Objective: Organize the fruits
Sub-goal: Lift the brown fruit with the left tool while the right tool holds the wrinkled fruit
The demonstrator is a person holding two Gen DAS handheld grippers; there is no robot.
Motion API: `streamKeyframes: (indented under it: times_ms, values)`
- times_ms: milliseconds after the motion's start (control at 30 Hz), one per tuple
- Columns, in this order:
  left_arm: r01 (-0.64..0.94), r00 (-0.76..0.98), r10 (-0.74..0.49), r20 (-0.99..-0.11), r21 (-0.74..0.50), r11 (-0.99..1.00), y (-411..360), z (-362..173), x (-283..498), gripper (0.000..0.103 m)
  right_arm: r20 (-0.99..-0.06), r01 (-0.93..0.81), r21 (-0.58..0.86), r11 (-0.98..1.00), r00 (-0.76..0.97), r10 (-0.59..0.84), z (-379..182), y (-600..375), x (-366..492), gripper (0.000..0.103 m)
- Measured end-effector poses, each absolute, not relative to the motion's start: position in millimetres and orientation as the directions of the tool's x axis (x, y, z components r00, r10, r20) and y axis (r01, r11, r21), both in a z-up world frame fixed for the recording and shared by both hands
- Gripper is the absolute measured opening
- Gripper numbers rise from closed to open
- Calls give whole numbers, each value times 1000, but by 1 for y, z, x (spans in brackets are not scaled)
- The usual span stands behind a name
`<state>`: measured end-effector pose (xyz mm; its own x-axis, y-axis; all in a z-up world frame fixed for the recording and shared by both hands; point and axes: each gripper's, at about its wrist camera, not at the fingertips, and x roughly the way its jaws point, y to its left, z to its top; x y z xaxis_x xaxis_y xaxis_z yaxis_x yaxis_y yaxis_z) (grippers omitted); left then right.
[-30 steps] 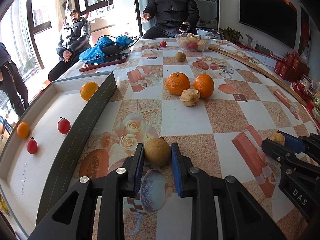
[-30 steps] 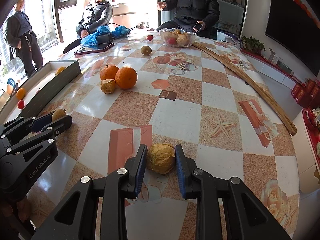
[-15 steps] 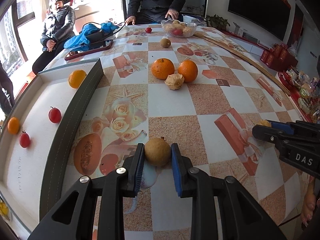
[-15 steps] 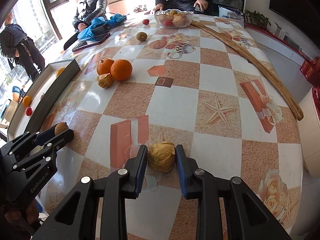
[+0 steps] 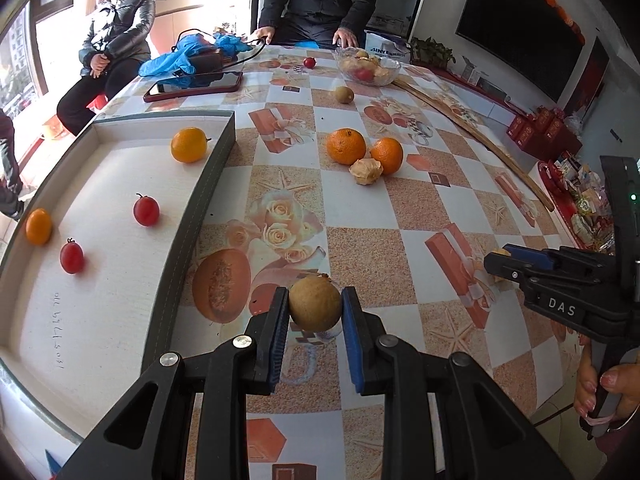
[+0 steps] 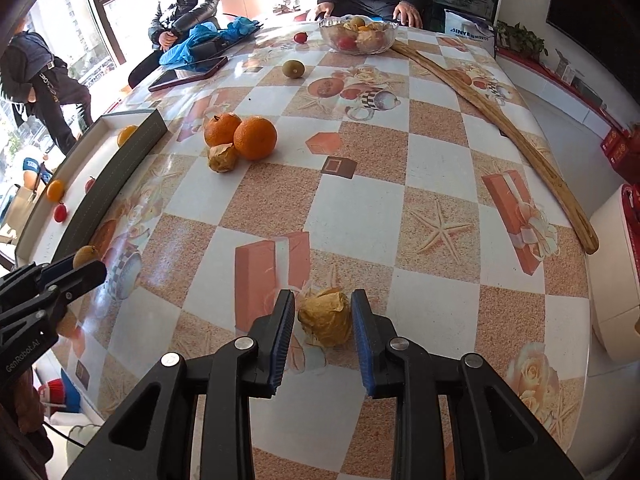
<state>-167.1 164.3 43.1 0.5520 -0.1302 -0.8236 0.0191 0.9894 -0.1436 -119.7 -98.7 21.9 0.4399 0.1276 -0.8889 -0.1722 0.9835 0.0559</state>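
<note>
White shallow tray with grey wall (image 5: 208, 184) at bench left edge. Right of tray: left gripper (image 5: 315, 316) clamped on round brown fruit (image 5: 315, 304). Further right, right gripper (image 6: 323, 320) closed against papery yellow husked fruit (image 6: 326, 316), open checkered bench (image 6: 400, 208) ahead.

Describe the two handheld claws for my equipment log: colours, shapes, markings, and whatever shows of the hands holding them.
Both are black plastic frames with triangular cut-outs and silver rivets, ending in two flat fingers lined with ribbed blue pads. The left claw carries white "GenRobot.AI" lettering on its side, seen from the right wrist. The right claw reads "DAS" in white and shows a small green light. A bare hand with pink-polished nails and a thin bracelet grips its handle.
</note>
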Motion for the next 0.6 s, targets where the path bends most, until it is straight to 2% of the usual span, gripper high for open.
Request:
streamKeyframes:
  times_ms: [333, 400, 600]
  values:
    - [8, 574, -128, -809, -151, 988, 173, 53, -173, 29, -881, -142, 5, 990, 468, 72, 11, -98, -122, 31]
    - [3, 580, -124, -805, -150, 989, 177, 56, -174, 29, -882, -140, 23, 990, 463, 86, 12, -98, -122, 28]
    - [-26, 611, -104, -785, -151, 988, 194, 71, -174, 29, -879, -142, 142, 980, 438, 191, 26, -95, -116, 28]
